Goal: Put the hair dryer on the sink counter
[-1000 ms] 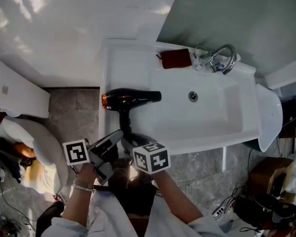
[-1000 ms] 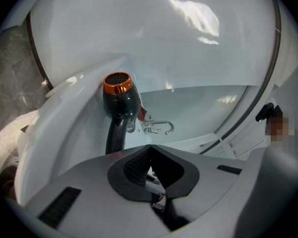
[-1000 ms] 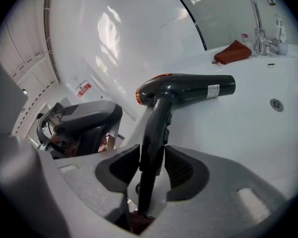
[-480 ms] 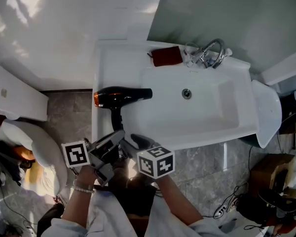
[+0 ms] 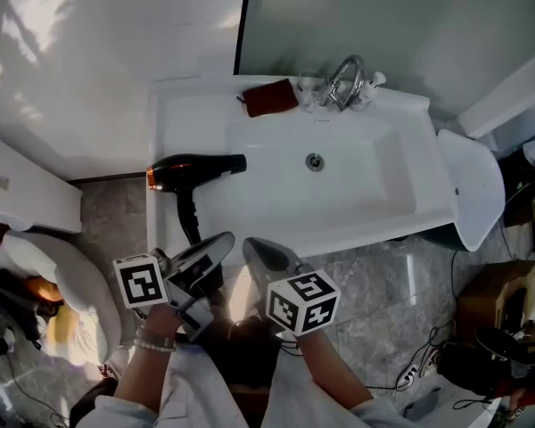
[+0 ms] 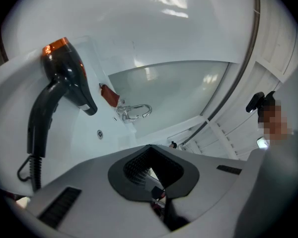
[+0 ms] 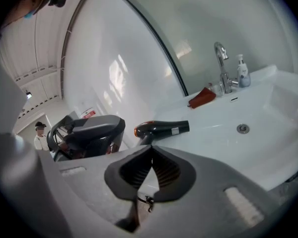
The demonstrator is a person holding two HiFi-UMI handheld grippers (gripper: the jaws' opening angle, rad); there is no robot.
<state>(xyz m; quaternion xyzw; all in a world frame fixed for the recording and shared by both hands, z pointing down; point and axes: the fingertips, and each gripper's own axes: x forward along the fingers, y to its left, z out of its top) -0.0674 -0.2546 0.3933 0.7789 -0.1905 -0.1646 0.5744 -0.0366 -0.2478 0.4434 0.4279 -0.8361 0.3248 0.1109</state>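
The black hair dryer [image 5: 196, 169] with an orange rear ring lies on its side on the left of the white sink counter [image 5: 174, 119], nozzle toward the basin, handle and cord toward the front edge. It also shows in the left gripper view as the hair dryer [image 6: 64, 76] and in the right gripper view as the hair dryer [image 7: 161, 129]. My left gripper [image 5: 226, 239] is shut and empty, just off the counter's front edge. Beside it my right gripper [image 5: 250, 244] has just closed on nothing, clear of the handle.
A faucet [image 5: 343, 83], a dark red item [image 5: 267, 98] and a soap bottle [image 7: 243, 71] stand at the back of the sink. A white toilet [image 5: 27, 190] is at the left. At the right stands a white rounded fixture [image 5: 473, 185], with boxes and cables on the tiled floor.
Both grippers have drawn back from the counter and risen. The right one came off the dryer's handle and shut. The dryer stays on the counter.
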